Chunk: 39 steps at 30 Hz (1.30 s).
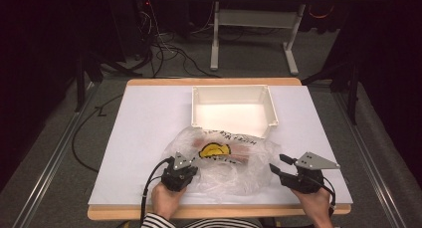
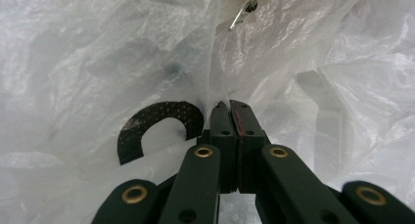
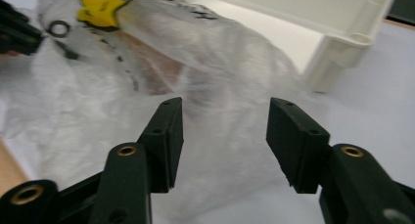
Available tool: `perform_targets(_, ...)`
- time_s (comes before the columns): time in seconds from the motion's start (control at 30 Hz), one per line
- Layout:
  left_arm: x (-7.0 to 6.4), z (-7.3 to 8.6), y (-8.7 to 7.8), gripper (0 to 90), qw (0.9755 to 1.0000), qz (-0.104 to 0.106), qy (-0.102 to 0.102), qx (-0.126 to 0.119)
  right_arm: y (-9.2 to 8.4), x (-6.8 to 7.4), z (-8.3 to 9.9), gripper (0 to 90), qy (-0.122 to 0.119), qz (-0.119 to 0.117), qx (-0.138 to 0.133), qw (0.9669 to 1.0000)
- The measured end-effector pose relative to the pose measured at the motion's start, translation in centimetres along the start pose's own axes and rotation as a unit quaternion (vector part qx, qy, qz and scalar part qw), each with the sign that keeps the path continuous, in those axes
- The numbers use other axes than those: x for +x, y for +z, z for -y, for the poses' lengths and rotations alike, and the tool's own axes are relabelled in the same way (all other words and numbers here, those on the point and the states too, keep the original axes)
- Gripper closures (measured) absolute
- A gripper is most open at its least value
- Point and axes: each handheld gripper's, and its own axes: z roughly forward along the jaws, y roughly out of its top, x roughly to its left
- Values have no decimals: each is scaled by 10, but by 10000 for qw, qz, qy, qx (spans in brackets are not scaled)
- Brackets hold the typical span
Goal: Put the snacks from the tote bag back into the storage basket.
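Both hands enter at the desk's near edge, one gripper each. Left gripper point(image 1: 180, 172) sits at the near-left side of the bag point(image 1: 224, 163); in the left gripper view its jaws are pressed together on a pleat of film point(image 2: 215, 82), pinching it at the tips. Right gripper point(image 1: 278, 164) hovers just off the bag's right side, jaws spread, nothing between them; in the right gripper view the film lies ahead of the open pads, not touched.

Bag: thin, translucent plastic, crumpled, lying in the near half of the desk point(image 1: 149, 118), centred, its far edge touching or just short of the tray point(image 1: 234, 108). Yellow print point(image 1: 215, 150) on top, with dark lettering. Something reddish shows through the film; cannot tell what.

Tray: white, open-topped, empty as far as seen, toward the desk's far edge.

Handling judgement: very light, limp, slippery film; no stiffness, so it will sag and slide rather than lift as a body. Easily torn if pulled against one pinch. Best hold is a gathered fold or the rim of the mouth, several layers thick. A second pinch on the right side, opposite the left one, should spread the load. Contents may shift.
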Motion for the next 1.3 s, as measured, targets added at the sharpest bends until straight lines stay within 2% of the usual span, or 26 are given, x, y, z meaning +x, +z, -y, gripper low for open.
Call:
perform_targets(0.07,-1,0,0,897,10000,25,13,4,1,2,-1,454,6,-46,5,10000)
perform_targets(0.13,-2,-1,1,900,10000,68,13,11,7,7,-3,426,15,-176,47,9998)
perform_targets(0.2,-4,-2,1,900,9999,142,64,57,17,10,-4,405,93,-238,204,9995)
perform_targets(0.27,-5,-2,1,900,9998,165,93,55,20,11,-4,408,108,-243,215,9994)
perform_targets(0.33,-8,-2,2,900,9997,203,128,55,27,10,-4,493,130,-264,299,9991)
perform_targets(0.4,-10,-2,2,900,9995,259,169,63,34,7,-2,673,105,-334,434,9984)
perform_targets(0.43,-10,-2,2,900,9995,259,169,63,34,7,-2,673,105,-334,434,9984)
perform_targets(0.47,-12,-2,2,900,9993,316,177,66,38,4,0,775,119,-401,555,9976)
perform_targets(0.5,-12,-2,2,900,9993,316,177,66,38,4,0,775,119,-401,555,9976)
perform_targets(0.53,-15,-2,3,900,9991,357,220,75,39,1,0,845,61,-362,635,9973)
perform_targets(0.57,-15,-2,3,900,9991,357,220,75,39,1,0,845,61,-362,635,9973)
perform_targets(0.6,-18,-2,2,900,9988,409,265,75,38,-2,1,885,39,-299,651,9974)
perform_targets(0.67,-20,-3,0,900,9985,467,288,47,38,-4,1,890,10,-271,649,9975)
perform_targets(0.8,-25,-5,-4,900,9980,551,297,-41,31,-18,2,897,34,-3,641,9979)
perform_targets(1.1,-34,-11,-14,896,9972,595,446,-127,31,-38,5,898,100,296,747,9967)
perform_targets(1.13,-36,-13,-18,822,9973,535,469,-181,33,-41,6,897,124,324,769,9964)
perform_targets(1.23,-39,-15,-25,698,9968,465,566,-315,36,-44,7,896,139,357,795,9961)
perform_targets(1.27,-41,-17,-28,698,9966,401,599,-391,37,-45,7,896,157,368,809,9959)
perform_targets(1.3,-42,-19,-33,647,9963,322,651,-458,38,-45,8,895,157,362,824,9958)
